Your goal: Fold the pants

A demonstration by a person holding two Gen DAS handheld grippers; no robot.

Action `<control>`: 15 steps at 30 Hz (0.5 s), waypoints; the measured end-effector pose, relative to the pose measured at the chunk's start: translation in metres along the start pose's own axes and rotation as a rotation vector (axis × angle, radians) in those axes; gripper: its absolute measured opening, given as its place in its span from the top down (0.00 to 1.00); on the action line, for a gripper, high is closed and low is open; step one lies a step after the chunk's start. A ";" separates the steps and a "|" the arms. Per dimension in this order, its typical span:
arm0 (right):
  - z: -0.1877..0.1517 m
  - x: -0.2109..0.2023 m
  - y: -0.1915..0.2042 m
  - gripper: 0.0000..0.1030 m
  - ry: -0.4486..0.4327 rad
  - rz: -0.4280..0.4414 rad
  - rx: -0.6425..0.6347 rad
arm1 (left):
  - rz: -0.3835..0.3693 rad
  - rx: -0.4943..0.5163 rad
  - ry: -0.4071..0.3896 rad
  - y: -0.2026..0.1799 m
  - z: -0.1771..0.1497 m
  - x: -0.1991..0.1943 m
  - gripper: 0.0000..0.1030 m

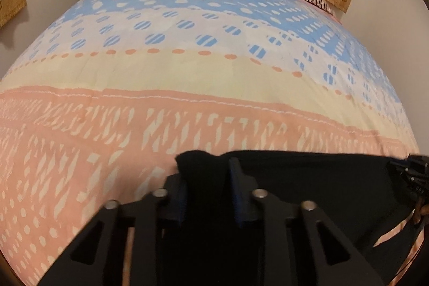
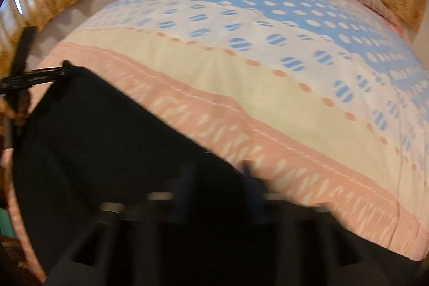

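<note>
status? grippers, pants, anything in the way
Left gripper and right gripper both shut on black pants, one at each end of an edge. Pants stretched between them over the bedspread. Bedspread ahead shows no obstacle.

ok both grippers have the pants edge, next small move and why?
Probably carry the held edge forward over the bedspread to lay it flat. The left gripper and right gripper each pinch the black pants, whose edge spans between them; the rest hangs below view.

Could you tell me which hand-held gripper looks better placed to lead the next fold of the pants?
Left, probably. The left hand-held gripper visibly pinches a corner of the black pants, sharp and steady. The right hand-held gripper is motion-blurred, its grip unclear.
</note>
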State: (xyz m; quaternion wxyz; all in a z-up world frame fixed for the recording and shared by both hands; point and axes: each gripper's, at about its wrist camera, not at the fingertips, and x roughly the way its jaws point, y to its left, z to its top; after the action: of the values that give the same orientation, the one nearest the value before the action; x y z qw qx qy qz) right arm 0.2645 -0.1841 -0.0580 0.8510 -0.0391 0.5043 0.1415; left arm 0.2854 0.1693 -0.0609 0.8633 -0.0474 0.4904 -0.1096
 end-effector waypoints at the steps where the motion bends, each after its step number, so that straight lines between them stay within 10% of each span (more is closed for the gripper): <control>1: 0.001 -0.003 0.001 0.91 0.005 -0.002 0.009 | -0.007 -0.011 -0.004 -0.002 0.001 -0.002 0.82; 15: -0.061 -0.155 0.064 0.94 -0.313 0.097 0.070 | -0.066 0.019 -0.354 -0.003 -0.047 -0.142 0.82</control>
State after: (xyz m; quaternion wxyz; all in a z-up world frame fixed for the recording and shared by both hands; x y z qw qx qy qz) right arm 0.1248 -0.1667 0.0521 0.9122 0.0374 0.3715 0.1689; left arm 0.1741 0.2013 0.0344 0.9325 -0.0737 0.3280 -0.1324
